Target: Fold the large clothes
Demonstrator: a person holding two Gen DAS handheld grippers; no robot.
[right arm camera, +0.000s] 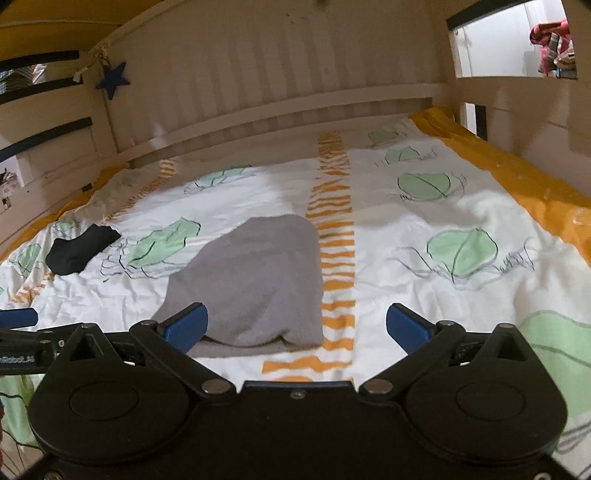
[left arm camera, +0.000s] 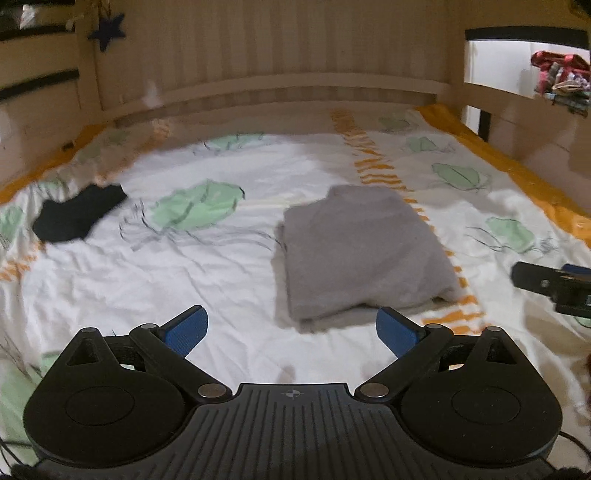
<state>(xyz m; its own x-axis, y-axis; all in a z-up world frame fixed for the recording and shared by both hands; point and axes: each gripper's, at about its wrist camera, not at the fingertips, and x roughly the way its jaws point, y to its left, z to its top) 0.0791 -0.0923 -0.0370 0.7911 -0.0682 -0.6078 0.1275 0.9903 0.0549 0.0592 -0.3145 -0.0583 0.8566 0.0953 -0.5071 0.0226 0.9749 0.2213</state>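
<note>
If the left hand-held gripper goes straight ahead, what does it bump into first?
Probably the near edge of the folded gray garment; the open left hand-held gripper points at it, though depth is hard to judge.

One folded grey garment (left arm camera: pixel 364 254) lies on one bed (left arm camera: pixel 207 280). One small black cloth (left arm camera: pixel 79 214) lies there too. One dark blue star (left arm camera: pixel 107 30) hangs above. Two grippers: left (left arm camera: pixel 291 332), right (right arm camera: pixel 297 326).
</note>
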